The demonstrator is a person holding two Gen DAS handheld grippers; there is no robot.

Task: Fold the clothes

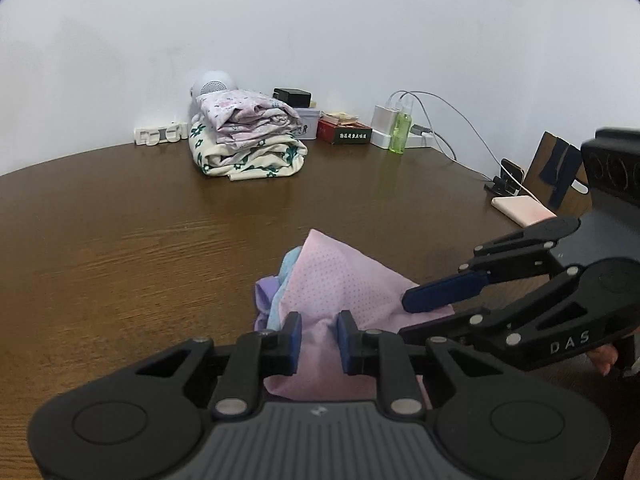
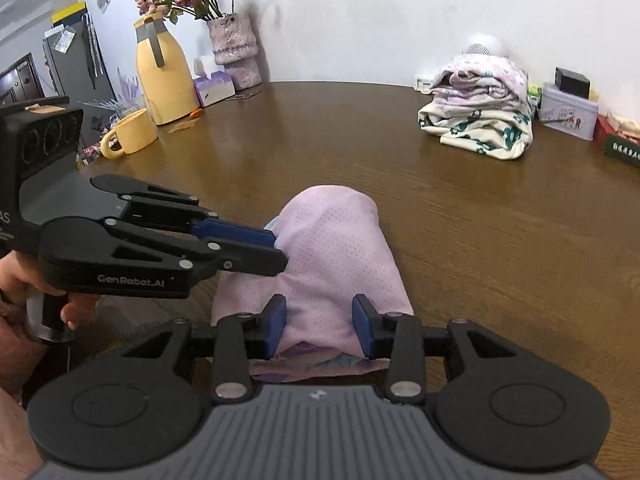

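Two sets of tongs are working on one pink dotted garment [image 2: 336, 260], which is lying bunched at the near edge of the brown desk [image 1: 120, 240], with lilac and pale blue layers showing under its edges. The left tongs [image 1: 319, 336] are closing on a gathered ridge of the pink cloth, their blue pads pressing it from both sides, probably so that this corner can be lifted or carried over. The right tongs [image 2: 320, 326] are standing partly apart around the near hem; cloth is lying between the pads, but a firm pinch cannot be made out, so they are judged to be not yet gripping. Each set is reaching in from its own side, which is keeping the two from crossing. The fold itself is looking unfinished, since the garment is still a rounded heap rather than a flat rectangle.

Farther back, near the wall, a stack of folded clothes [image 1: 248, 140] is resting, likely the place for finished pieces. Beside it are lying a tin box [image 2: 568, 114], a red and green carton [image 1: 344, 130], a white charger [image 1: 386, 122] with cables, and a green bottle [image 1: 400, 132]. A yellow jug [image 2: 162, 76], a yellow mug [image 2: 132, 132] and a vase of dried roses [image 2: 236, 54] are standing at the far left. Between the garment and the stack, bare desk is showing, so nothing is blocking that path.
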